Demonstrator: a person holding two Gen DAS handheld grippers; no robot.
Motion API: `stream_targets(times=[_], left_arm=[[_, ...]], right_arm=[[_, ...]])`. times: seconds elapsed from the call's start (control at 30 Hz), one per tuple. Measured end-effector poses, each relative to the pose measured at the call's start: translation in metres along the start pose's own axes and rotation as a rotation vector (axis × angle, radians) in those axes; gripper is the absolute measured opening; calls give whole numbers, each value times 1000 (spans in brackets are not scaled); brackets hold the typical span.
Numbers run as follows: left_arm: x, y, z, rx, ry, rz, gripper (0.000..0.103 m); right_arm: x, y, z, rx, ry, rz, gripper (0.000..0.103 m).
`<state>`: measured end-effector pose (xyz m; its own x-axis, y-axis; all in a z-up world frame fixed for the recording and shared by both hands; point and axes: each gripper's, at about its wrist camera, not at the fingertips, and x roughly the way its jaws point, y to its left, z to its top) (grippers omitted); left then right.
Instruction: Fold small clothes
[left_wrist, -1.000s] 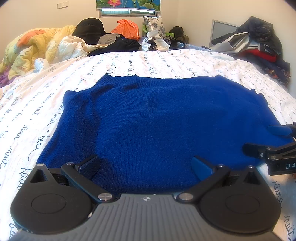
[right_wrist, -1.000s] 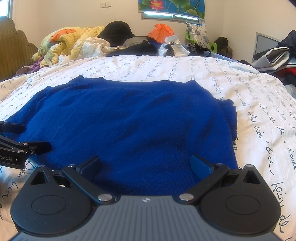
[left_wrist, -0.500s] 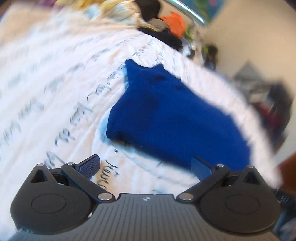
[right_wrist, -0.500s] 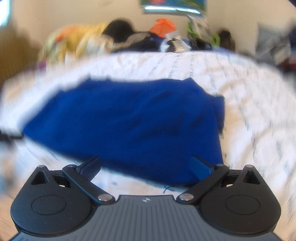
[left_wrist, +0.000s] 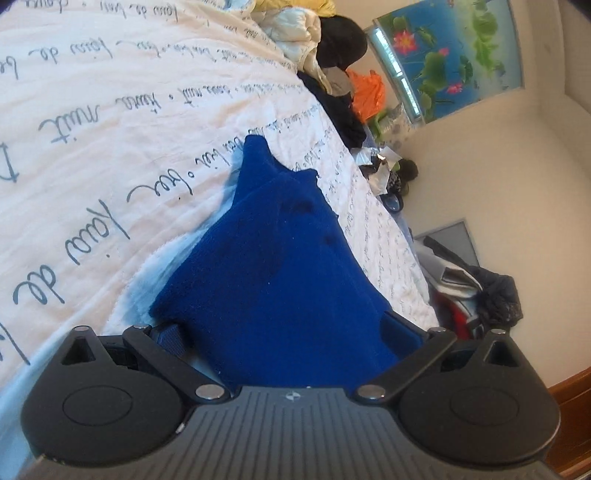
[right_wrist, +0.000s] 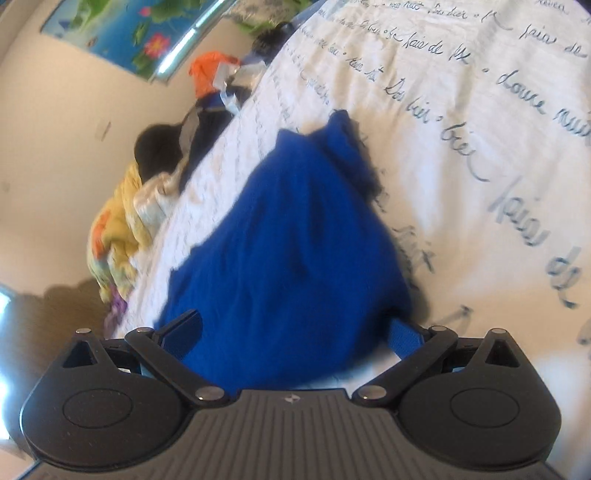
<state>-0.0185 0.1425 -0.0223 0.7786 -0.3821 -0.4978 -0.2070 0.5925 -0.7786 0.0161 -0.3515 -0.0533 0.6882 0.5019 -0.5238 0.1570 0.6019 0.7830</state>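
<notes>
- Left claw (left_wrist: 284, 338): jaws wide but closing, with the near edge of the blue knit garment (left_wrist: 280, 266) between them; pads not pressing it.
- Right claw (right_wrist: 291, 332): jaws apart, the same garment's edge (right_wrist: 291, 236) between its fingers, not clamped.
- Garment lies on the bed (left_wrist: 92, 122), on a white cover printed with script.
- Heaped clothes (left_wrist: 332, 59) lie at the bed's far end.

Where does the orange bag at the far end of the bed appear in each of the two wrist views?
Left wrist view: the orange bag is upper right of centre, beside the dark clothes.
Right wrist view: the orange bag is in the upper left, past the bed's far end.
Shared landmark: the lotus picture on the wall, close to the bag in both views.
</notes>
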Motion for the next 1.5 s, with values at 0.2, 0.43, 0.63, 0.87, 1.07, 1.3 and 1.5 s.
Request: stream_targets(times=[0.2,0.43,0.63,0.87,1.07,1.3,1.5], left_arm=[[-20,13,-13,-15,-61,-4,83],[2,-2,2,-51,-89,24,101],[2,-10,-2,42,-105,131,69],[0,-1,4,26,-107,242,8],[-67,-23,0,86,-156,112,6],[-65,15,-17,244,-22,225,16],[-103,-38,9,558,-331,310,85]], right_arm=[[1,-11,-2,43,-8,98,103],[18,-18,12,183,-81,238,103],[24,1,7,71,-55,155,99],[34,-18,1,103,6,77,8],[-14,12,1,-27,-32,169,6],[-33,-21,-32,9,2,0,22],[-58,8,4,-188,-128,-69,30]])
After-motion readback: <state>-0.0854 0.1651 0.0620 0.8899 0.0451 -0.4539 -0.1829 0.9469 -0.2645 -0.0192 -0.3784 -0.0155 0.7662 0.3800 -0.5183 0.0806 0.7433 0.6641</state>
